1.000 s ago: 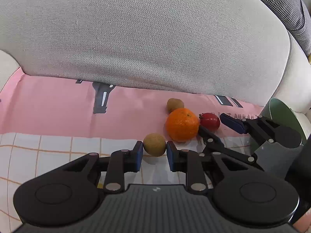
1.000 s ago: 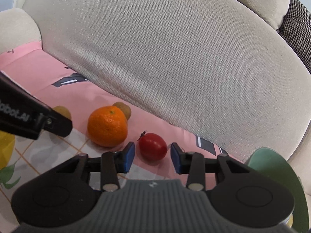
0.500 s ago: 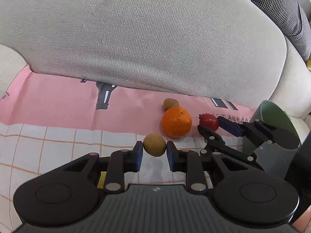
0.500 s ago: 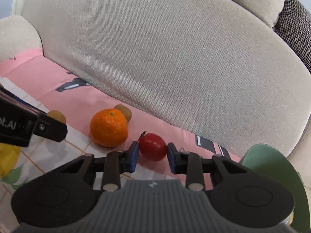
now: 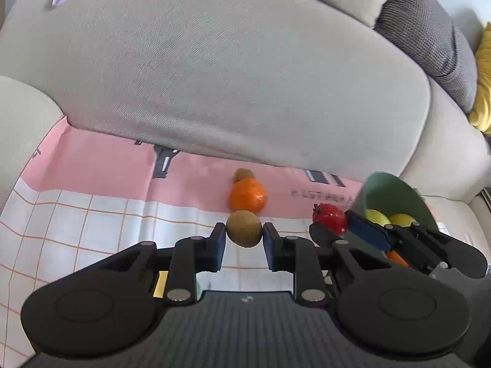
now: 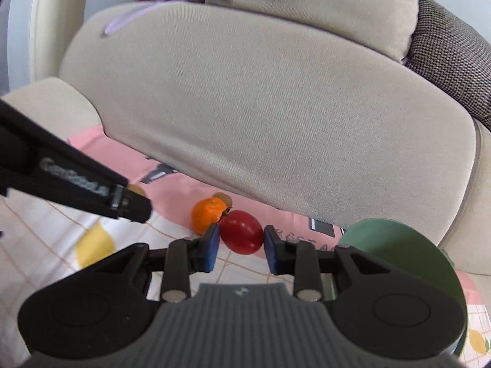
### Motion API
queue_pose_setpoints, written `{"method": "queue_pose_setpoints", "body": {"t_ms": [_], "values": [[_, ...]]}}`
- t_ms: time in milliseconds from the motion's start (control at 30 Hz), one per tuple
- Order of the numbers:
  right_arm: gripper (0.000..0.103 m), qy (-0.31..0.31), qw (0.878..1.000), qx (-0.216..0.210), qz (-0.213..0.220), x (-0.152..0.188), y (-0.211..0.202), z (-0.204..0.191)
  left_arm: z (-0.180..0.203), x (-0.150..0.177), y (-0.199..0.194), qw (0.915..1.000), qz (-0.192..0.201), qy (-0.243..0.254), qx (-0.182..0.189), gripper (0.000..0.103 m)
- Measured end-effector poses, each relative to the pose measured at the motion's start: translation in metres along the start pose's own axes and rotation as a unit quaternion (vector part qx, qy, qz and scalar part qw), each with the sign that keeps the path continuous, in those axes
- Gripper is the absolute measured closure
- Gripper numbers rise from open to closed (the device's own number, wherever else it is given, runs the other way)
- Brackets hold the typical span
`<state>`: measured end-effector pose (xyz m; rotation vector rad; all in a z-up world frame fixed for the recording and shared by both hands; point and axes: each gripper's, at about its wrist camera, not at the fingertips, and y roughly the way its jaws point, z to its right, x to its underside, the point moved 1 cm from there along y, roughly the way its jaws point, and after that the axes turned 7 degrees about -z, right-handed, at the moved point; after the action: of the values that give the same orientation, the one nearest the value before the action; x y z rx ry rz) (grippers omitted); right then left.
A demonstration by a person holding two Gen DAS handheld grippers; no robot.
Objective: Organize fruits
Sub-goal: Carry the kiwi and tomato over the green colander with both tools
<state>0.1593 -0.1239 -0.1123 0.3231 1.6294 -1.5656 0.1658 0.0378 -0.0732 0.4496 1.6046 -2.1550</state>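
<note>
Left claw (image 5: 244,239): blue pads pressed on both sides of a round brown kiwi (image 5: 244,228), which it grips; the fruit looks lifted clear of the cloth, though I cannot be sure.
Right claw (image 6: 241,245): blue pads clamped on a smooth red tomato-like fruit (image 6: 241,231) with a dark stem end; from the left camera this claw sits just right of the left one, red fruit at its tip.
Loose fruit: a dimpled orange citrus (image 5: 248,195) rests on the pink band of cloth, far side of the held kiwi; a second brown kiwi (image 5: 243,174) lies right behind it, touching or nearly so, close under the sofa back.
Bowl: a green round bowl (image 5: 396,191) at the right, tilted toward the left camera; two yellow-green round fruits (image 5: 378,216) show inside, and something orange lower down that I cannot make out.
Surface: a pink and white checked cloth (image 5: 92,214) with orange grid lines and yellow lemon prints, spread over the sofa seat.
Backdrop: a big beige fabric sofa cushion (image 5: 230,76) fills the far side; a dark houndstooth pillow (image 5: 429,30) upper right, a yellow cushion (image 5: 483,86) at the far right edge.
</note>
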Motion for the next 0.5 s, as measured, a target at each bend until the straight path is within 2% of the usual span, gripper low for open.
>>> {"method": "queue_pose_setpoints", "body": {"t_ms": [233, 500], "values": [[0.075, 0.004, 1.0, 0.003, 0.01, 0.013, -0.047, 0.011, 0.031, 0.01, -0.018, 0.9998, 0.004, 0.022, 0.004, 0.074], [0.075, 0.002, 1.0, 0.013, 0.001, 0.029, -0.074, 0.035, 0.066, 0.02, -0.028, 0.9985, 0.003, 0.053, 0.018, 0.074]]}}
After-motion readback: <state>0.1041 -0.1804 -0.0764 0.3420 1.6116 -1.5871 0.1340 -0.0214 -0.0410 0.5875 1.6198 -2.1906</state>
